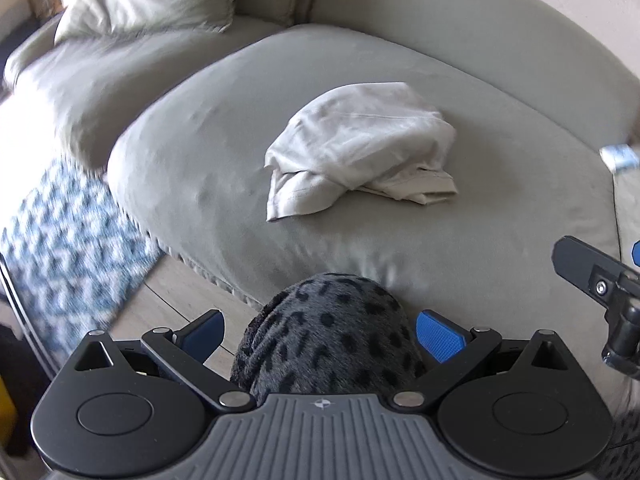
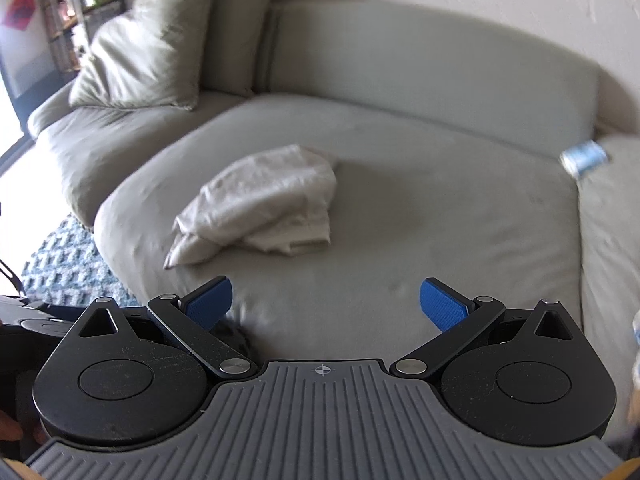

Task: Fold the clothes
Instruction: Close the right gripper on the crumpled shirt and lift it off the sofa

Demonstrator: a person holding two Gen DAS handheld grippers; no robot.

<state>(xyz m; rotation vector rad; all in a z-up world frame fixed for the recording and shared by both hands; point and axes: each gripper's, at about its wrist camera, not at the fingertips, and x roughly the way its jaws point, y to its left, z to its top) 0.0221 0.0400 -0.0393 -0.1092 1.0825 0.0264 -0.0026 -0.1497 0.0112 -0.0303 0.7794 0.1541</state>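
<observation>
The pale folded garment (image 1: 360, 148) lies mid-frame on the grey sofa seat (image 1: 200, 140), loosely bundled, hems showing at its lower edge. We judge it light, limp and prone to slumping, so we would pinch a hemmed corner at its lower left. The left gripper (image 1: 320, 336) has its jaws spread wide, with a spotted plush fabric (image 1: 328, 336) lying between them but ungripped. The right gripper (image 2: 326, 304) also stands wide apart, holding nothing, above the seat.
</observation>
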